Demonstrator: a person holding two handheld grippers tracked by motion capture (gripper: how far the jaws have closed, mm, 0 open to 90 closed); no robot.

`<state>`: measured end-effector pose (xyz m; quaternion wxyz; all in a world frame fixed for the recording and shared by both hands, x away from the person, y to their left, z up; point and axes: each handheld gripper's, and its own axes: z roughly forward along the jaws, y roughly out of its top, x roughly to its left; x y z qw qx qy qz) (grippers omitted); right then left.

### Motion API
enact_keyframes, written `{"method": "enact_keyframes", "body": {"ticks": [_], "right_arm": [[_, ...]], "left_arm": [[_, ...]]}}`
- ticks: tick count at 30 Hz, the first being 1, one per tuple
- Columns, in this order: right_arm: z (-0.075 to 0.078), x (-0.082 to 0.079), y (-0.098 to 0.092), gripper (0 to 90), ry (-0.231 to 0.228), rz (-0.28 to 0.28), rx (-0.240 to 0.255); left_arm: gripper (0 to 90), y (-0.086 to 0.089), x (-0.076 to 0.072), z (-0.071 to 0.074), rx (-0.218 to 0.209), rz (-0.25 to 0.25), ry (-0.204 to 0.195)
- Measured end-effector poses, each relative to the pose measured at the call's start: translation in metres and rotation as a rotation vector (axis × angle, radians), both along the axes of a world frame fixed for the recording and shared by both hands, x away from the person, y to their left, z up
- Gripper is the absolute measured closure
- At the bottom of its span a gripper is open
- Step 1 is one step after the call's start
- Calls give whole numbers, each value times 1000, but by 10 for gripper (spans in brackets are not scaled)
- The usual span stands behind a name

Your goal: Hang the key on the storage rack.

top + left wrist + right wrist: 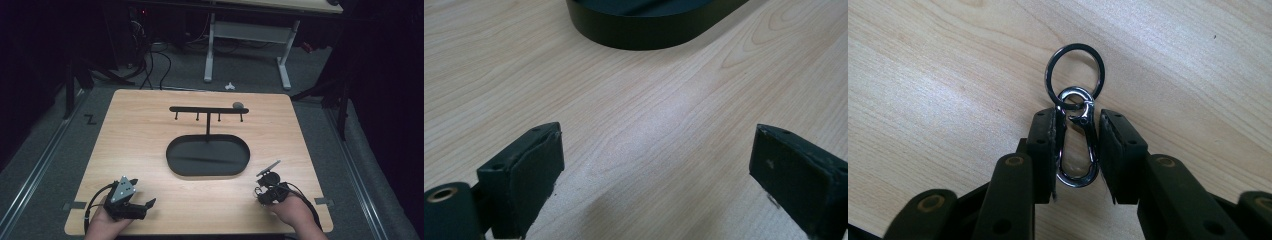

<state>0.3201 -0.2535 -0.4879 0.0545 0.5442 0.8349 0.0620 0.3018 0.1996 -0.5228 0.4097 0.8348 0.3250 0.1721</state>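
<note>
The pale wooden worktop lies under both my hands, with grey carpeted floor around it. Ahead of my grippers, between them and the far edge, sits the black oval tray, and from its far rim a thin black post rises to a black crossbar rack with four small pegs; a small grey rounded object rests on the bar's right end. My left gripper hovers low at the near left of the worktop, its jaws spread wide apart with bare wood between them, and the tray's dark wall stands ahead of it. My right gripper is at the near right, jaws drawn in on either side of a silver metal snap clip; the left pad touches the clip, though I cannot tell whether the right pad does. A dark metal split ring hangs through the clip's eye, just beyond the jaw tips, over the wood.
</note>
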Motion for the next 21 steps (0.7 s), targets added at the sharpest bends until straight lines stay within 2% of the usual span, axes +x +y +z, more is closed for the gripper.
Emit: {"method": "enact_keyframes", "body": {"ticks": [2, 3, 7, 10, 21], "right_arm": [[-1, -2, -1, 694, -17, -2, 16], [0, -3, -1, 695, -23, 0, 6], [0, -3, -2, 696, -25, -7, 26], [10, -2, -4, 696, -48, -24, 53], [36, -1, 4, 696, -107, -6, 83]], "left_arm": [[78, 0, 0, 0, 0, -1, 2], [78, 0, 0, 0, 0, -1, 3], [78, 0, 1, -1, 1, 0, 5], [78, 0, 1, -1, -1, 4, 1], [78, 1, 0, -1, -3, 8, 2]]}}
